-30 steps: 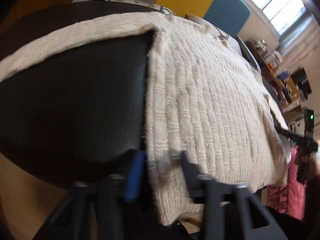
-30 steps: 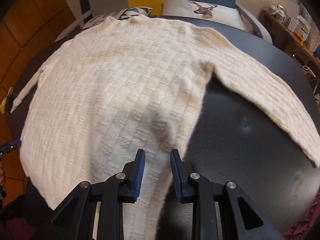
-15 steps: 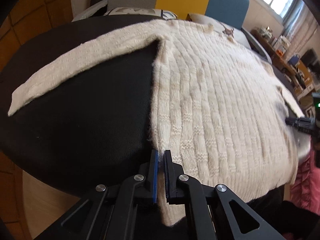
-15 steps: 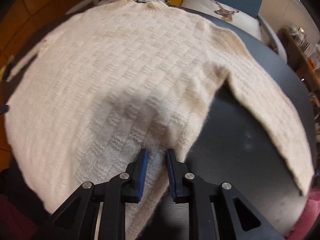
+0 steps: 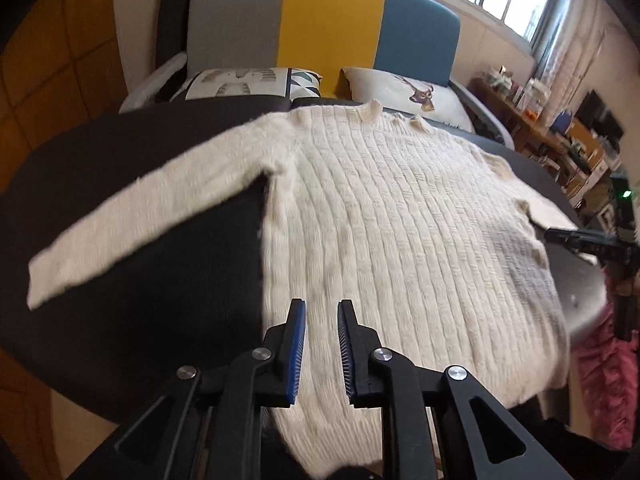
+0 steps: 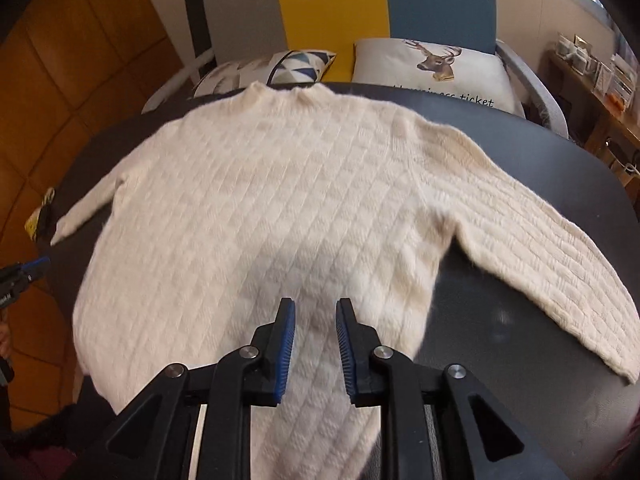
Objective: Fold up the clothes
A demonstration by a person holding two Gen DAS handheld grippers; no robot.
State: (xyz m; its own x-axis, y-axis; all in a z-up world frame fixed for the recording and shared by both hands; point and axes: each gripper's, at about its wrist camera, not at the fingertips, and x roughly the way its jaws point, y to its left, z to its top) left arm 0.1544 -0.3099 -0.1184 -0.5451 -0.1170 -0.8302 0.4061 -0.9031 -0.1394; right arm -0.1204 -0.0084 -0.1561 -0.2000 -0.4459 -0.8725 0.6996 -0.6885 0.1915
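A cream knit sweater (image 5: pixel 392 232) lies flat on a round black table (image 5: pixel 160 272), collar at the far side and both sleeves spread outward. My left gripper (image 5: pixel 322 308) hovers open over the hem near the sweater's left side seam, nothing between its fingers. In the right wrist view the same sweater (image 6: pixel 272 208) fills the table (image 6: pixel 520 344). My right gripper (image 6: pixel 315 306) stands open above the hem near the right side seam, holding nothing. The right gripper (image 5: pixel 580 236) also shows at the left view's right edge, and the left gripper (image 6: pixel 24 270) at the right view's left edge.
Behind the table stands a grey, yellow and blue sofa (image 5: pixel 332 36) with a patterned cushion (image 5: pixel 248 80) and a deer cushion (image 6: pixel 432 68). Cluttered shelves (image 5: pixel 560 132) line the right wall. Orange wall panels (image 6: pixel 80 60) are on the left. Pink fabric (image 5: pixel 604 380) hangs at the lower right.
My left gripper, shut at the hem edge half a second ago, has opened and risen. The right gripper has opened wider and lifted too. Both views have pulled back from the sweater.
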